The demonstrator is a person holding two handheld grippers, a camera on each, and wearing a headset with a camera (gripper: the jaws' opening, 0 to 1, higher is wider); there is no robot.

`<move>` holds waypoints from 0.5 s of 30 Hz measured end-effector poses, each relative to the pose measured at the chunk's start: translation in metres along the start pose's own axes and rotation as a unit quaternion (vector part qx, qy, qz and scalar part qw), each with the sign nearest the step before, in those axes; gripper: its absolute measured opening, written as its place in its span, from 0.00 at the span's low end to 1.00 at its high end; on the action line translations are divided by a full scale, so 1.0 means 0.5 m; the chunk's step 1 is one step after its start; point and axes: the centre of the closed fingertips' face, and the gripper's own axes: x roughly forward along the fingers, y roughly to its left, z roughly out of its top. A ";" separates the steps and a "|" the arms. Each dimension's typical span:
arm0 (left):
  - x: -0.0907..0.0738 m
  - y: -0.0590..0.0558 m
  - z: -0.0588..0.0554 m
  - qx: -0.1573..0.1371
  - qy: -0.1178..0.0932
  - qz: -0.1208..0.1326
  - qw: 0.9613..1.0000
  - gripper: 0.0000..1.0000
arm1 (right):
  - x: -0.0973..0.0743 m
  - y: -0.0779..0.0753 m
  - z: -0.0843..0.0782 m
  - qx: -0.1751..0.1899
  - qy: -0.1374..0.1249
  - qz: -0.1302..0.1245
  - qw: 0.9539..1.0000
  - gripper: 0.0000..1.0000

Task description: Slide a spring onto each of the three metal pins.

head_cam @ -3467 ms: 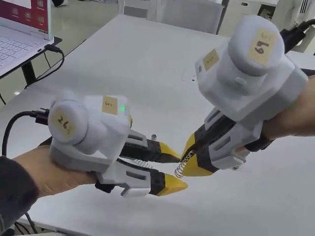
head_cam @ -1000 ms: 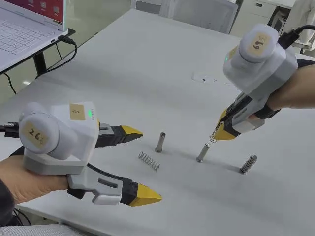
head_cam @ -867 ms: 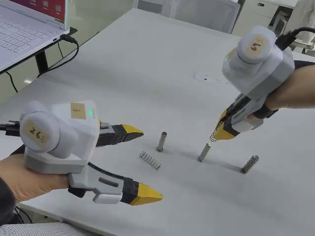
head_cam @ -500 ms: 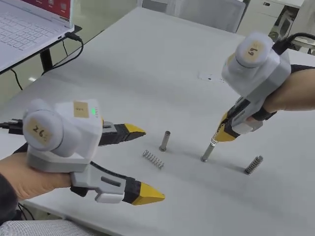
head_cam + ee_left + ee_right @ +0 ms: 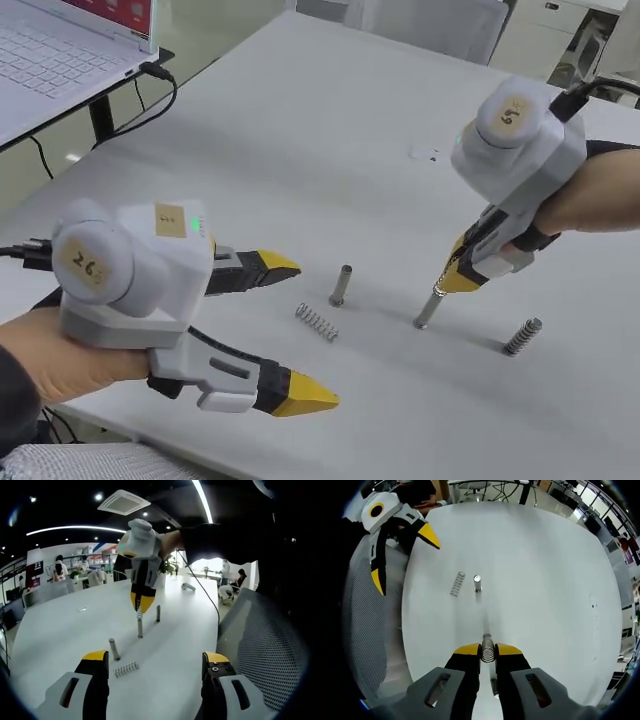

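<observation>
Right gripper view: the right claw (image 5: pixel 488 649) is pinching the held spring (image 5: pixel 489 654), upright between its yellow tips; that spring hangs straight over the middle pin (image 5: pixel 428 310), its lower end right at the pin's top; whether it is threaded on, I cannot tell from here. Over to the head view: the middle pin stands upright on the pale table (image 5: pixel 300 130); to its left stands the bare pin (image 5: pixel 341 285), nothing on it; just beside that one, toward the person, the loose spring (image 5: pixel 317 321) lies flat on the table. On the far side of the middle pin, the right-hand pin (image 5: pixel 523 336) wears a spring along its length, tilted a little. The left claw (image 5: pixel 308 334) is spread wide and holds nothing, hovering above the near edge of the table, its tips pointing toward the loose spring and the bare pin; a laptop (image 5: pixel 60 50) sits open off to the left.
</observation>
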 end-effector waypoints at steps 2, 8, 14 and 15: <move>0.000 0.000 0.000 0.000 0.000 0.000 1.000 0.72 | 0.002 -0.001 -0.002 0.001 0.002 0.001 1.000 0.09; -0.001 0.000 -0.001 -0.001 0.001 0.002 1.000 0.72 | 0.007 -0.003 -0.005 0.003 0.003 0.001 1.000 0.09; -0.001 0.000 0.000 -0.001 0.002 0.002 1.000 0.72 | 0.016 -0.002 -0.008 0.006 0.005 0.004 1.000 0.09; -0.001 0.000 0.000 -0.001 0.002 0.002 1.000 0.72 | 0.020 -0.002 -0.009 0.006 0.006 0.005 1.000 0.09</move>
